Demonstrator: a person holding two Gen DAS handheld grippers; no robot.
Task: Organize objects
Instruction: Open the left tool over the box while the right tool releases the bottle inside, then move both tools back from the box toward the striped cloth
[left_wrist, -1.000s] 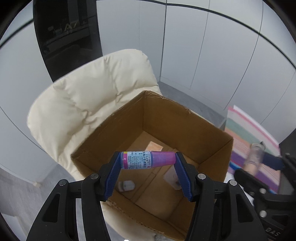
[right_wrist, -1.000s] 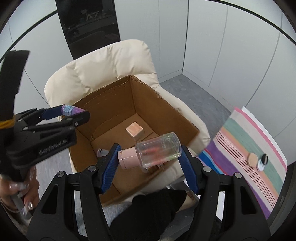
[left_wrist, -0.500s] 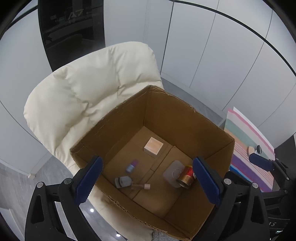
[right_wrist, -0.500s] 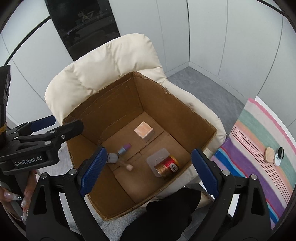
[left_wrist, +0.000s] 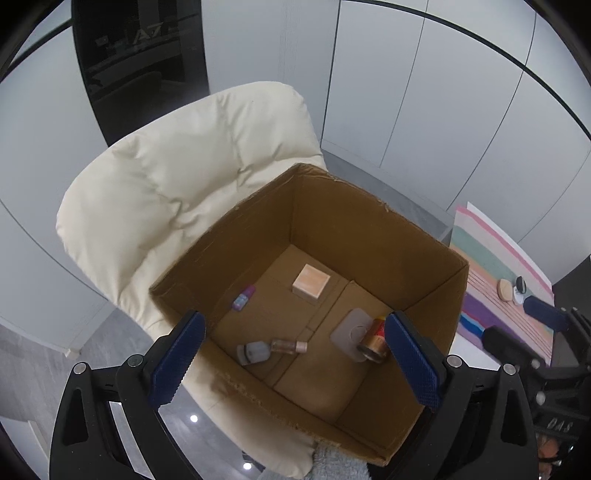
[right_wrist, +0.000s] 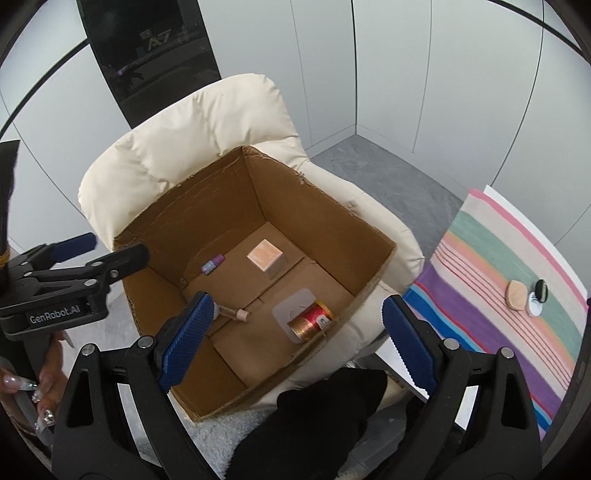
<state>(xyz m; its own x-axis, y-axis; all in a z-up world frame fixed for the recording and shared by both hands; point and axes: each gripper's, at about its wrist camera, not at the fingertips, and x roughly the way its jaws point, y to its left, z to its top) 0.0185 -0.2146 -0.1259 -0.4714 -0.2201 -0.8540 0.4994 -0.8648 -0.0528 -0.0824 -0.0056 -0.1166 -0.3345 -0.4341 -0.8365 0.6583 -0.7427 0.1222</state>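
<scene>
Two grippers hang over the box and both stand wide apart with nothing between the pads. Closest to me in the left wrist view, my left gripper frames the near half of the cardboard box, its blue pads spread to either side. My right gripper does the same from the other side, and past its left finger I see the left tool's black body and the hand that carries it.

Looking down into the box, nearest my tongs lies a small clear bottle with a pink cap, on its side by the near wall. Just right of it a gold and red can lies tipped over, touching a pale flat lid. Further in, a small purple tube lies close to the left wall, well apart from the bottle. Beyond that, a peach-topped cube box sits upright near the far corner.

Under the box is a cream padded chair, whose backrest rises behind it. Off to the right, a striped cloth carries a tan sponge and a small round compact side by side. Behind it all are pale wall panels and a dark glossy panel.
</scene>
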